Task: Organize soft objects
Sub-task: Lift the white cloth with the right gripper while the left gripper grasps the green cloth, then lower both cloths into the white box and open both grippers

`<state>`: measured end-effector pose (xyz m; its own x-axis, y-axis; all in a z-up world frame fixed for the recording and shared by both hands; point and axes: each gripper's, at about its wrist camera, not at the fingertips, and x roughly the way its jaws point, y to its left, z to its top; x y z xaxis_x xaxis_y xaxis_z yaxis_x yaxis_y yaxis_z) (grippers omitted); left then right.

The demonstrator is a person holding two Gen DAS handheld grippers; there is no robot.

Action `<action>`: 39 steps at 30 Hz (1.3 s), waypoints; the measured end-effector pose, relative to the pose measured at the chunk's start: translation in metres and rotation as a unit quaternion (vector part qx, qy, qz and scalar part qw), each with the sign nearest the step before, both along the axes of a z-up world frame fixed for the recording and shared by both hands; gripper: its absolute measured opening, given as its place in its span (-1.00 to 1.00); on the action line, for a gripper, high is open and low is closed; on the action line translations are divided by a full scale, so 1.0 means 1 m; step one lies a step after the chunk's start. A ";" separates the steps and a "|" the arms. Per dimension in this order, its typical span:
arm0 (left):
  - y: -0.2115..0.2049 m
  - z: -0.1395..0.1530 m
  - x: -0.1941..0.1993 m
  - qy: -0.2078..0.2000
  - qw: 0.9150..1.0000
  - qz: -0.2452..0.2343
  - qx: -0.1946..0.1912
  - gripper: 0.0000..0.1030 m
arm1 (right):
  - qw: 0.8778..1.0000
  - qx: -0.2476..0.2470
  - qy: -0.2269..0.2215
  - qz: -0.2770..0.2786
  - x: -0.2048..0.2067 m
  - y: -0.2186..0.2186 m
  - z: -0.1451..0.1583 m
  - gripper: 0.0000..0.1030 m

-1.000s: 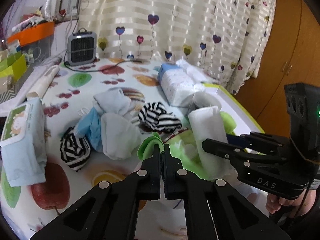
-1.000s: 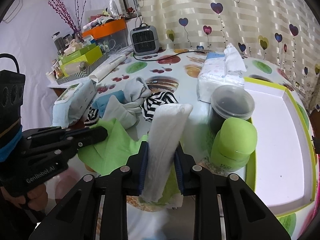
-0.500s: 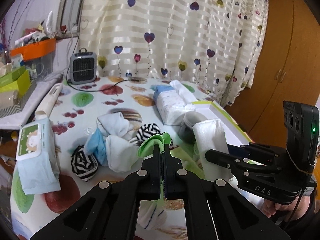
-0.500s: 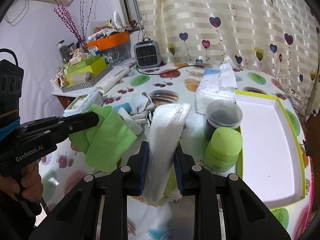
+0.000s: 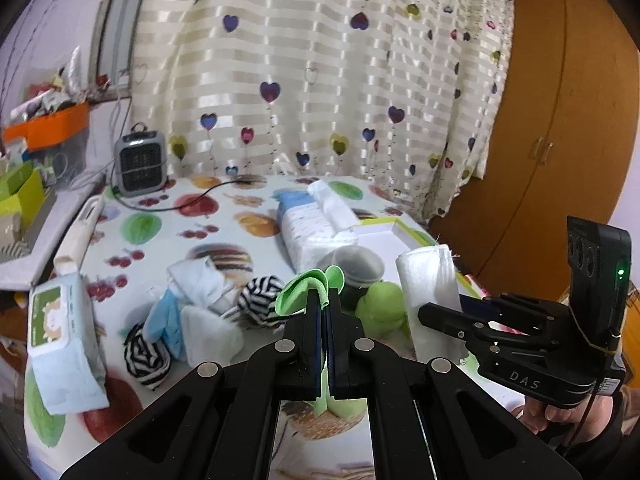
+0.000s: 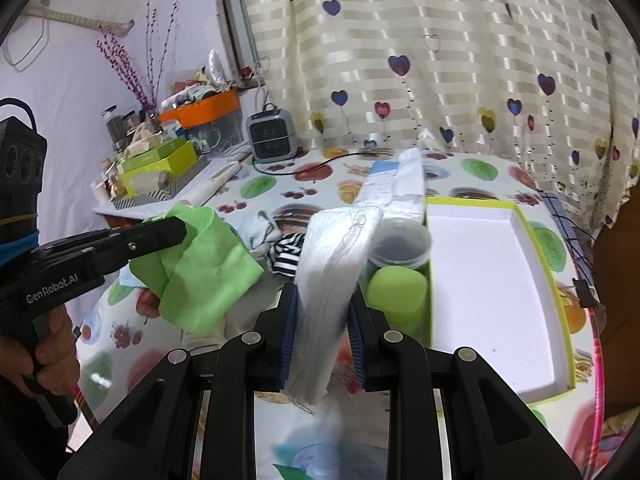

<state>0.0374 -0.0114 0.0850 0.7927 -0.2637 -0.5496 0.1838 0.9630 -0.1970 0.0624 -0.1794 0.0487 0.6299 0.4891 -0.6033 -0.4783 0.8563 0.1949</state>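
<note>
Both grippers are now higher above the table (image 5: pixel 224 216) than a second ago, each carrying its cloth up with it. The green cloth (image 6: pixel 200 268), which lay partly on the tabletop, hangs fully clear of it. Reading: both items are picked and in transit, neither yet placed; the white tray (image 6: pixel 492 280) with the lime rim looks the likely destination (a judgement only).

Left gripper (image 5: pixel 326 312): jaws pressed together, pinching a thin fold of the green cloth, which pokes up in a curl above the tips. Right gripper (image 6: pixel 324 320): jaws partly closed on the white folded towel (image 6: pixel 336 264), blue pads pressing its sides.

Materials: green cloth thin, smooth, limp, drapes in soft folds. White towel thicker, fuzzy, folded into a long slab, loose threads at its end. On the table remain a pile of socks (image 5: pixel 208 308), striped black-and-white, pale blue and white, bunched soft.
</note>
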 end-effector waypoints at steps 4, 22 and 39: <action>-0.010 0.008 0.005 -0.007 1.000 -0.013 0.001 -0.96 | 1.000 0.002 -0.004 -0.016 0.002 -0.013 0.002 -0.51; -0.084 0.018 0.053 -0.004 0.995 -0.098 0.001 -0.96 | 0.996 0.004 0.014 -0.091 0.022 -0.074 -0.011 -0.51; -0.155 -0.009 0.103 0.032 0.983 -0.183 0.008 -0.96 | 0.986 -0.008 0.079 -0.148 0.059 -0.118 -0.054 -0.51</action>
